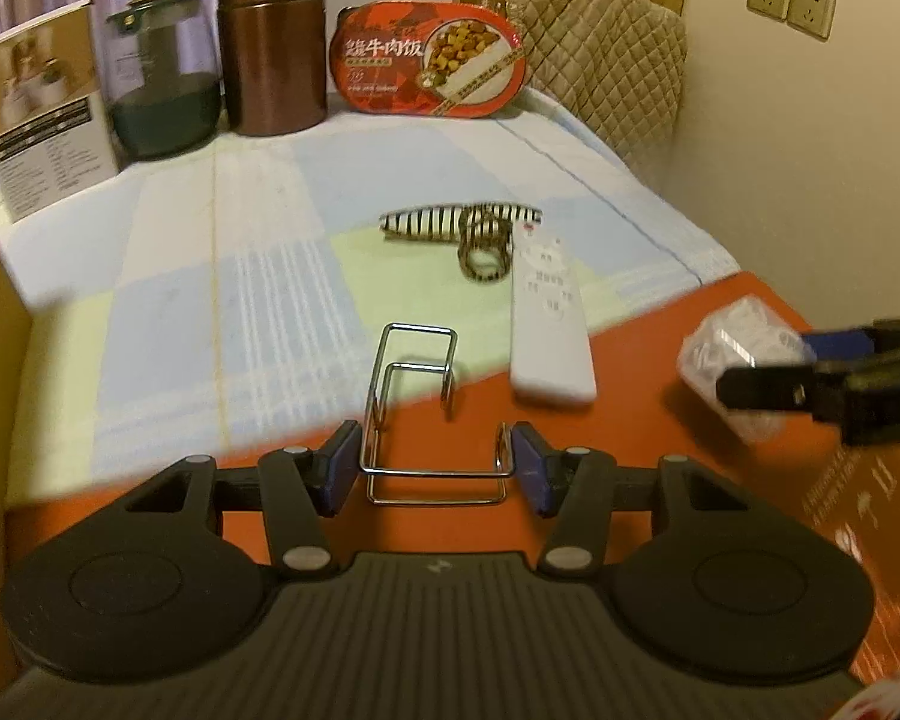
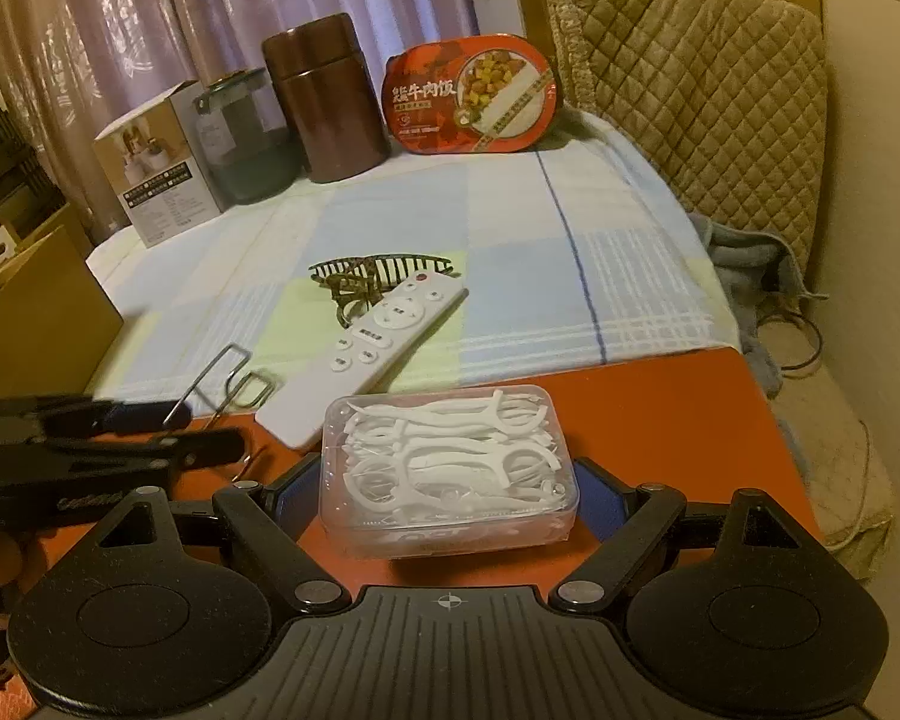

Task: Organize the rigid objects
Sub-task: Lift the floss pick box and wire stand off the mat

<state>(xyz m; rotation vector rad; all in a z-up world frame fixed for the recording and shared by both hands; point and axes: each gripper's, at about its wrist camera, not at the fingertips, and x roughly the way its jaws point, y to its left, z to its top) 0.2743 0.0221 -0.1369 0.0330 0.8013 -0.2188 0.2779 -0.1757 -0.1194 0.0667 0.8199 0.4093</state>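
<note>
Wire rack (image 1: pixel 417 414): it sits at six o'clock in my left wrist view, straddling the edge where the red mat (image 1: pixel 660 396) meets the checked cloth (image 1: pixel 210 276), its near end between my blue pads.
Left gripper (image 1: pixel 437 468): pinching the wire rack. Both pads look to touch the outer wires at its near end, and I cannot see any gap.
Floss box (image 2: pixel 447 471): a clear plastic box of white floss picks, at six o'clock in my right wrist view, seemingly raised a little off the red mat.
Right gripper (image 2: pixel 448 495): clamped on the floss box across its width, jaws wide because the box is wide.
Doing it well: I judge the thin wire likely to slip or twist, so I would squeeze evenly, lift straight, and keep clear of the remote (image 1: pixel 549 324) just beside it at one o'clock. I would keep my two hands apart, since they work close together.
Beyond: a striped hair clip (image 1: pixel 459 225) lies past the remote at twelve o'clock. A brown canister (image 1: pixel 270 42), glass jar (image 1: pixel 162 78), carton (image 1: pixel 45 108) and meal tray (image 1: pixel 429 63) stand along the far edge.
Left view only: the pad contact on the wire.
Right view only: the picks inside the box, and the remote's buttons.
</note>
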